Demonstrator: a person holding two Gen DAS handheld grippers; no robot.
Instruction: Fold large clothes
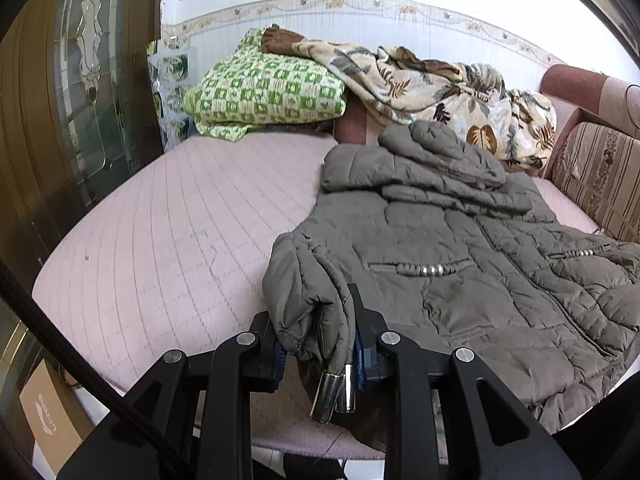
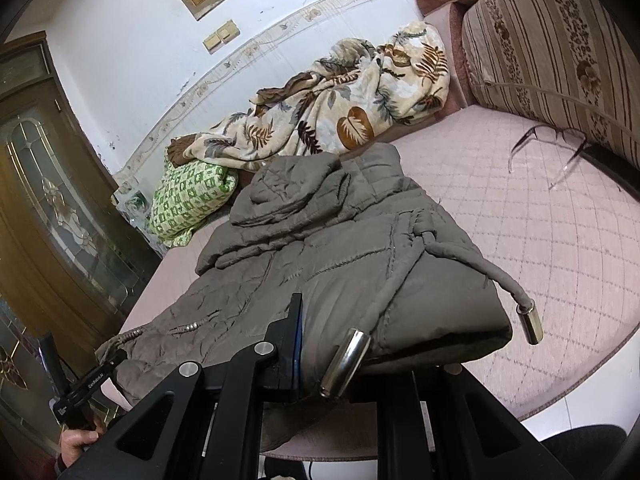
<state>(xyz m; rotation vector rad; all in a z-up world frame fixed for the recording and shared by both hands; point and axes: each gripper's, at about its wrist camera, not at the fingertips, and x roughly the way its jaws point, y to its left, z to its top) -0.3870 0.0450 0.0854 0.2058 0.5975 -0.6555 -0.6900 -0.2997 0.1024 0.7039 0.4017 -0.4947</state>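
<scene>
Left gripper [image 1: 320, 340] angles downward near the bed's front edge, jaws clamped on bunched fabric. Right gripper [image 2: 340, 344] likewise tilts down, jaws pinching a thick fold. A hand [image 2: 78, 446] grips the left handle.

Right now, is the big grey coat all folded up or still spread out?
Partly folded: the coat has its hood and top flopped over its body, but its lower half lies spread on the pink bed.

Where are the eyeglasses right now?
The eyeglasses show in the right wrist view only, upper right, lying on the pink mattress beside the striped cushion, clear of the jacket.
</scene>
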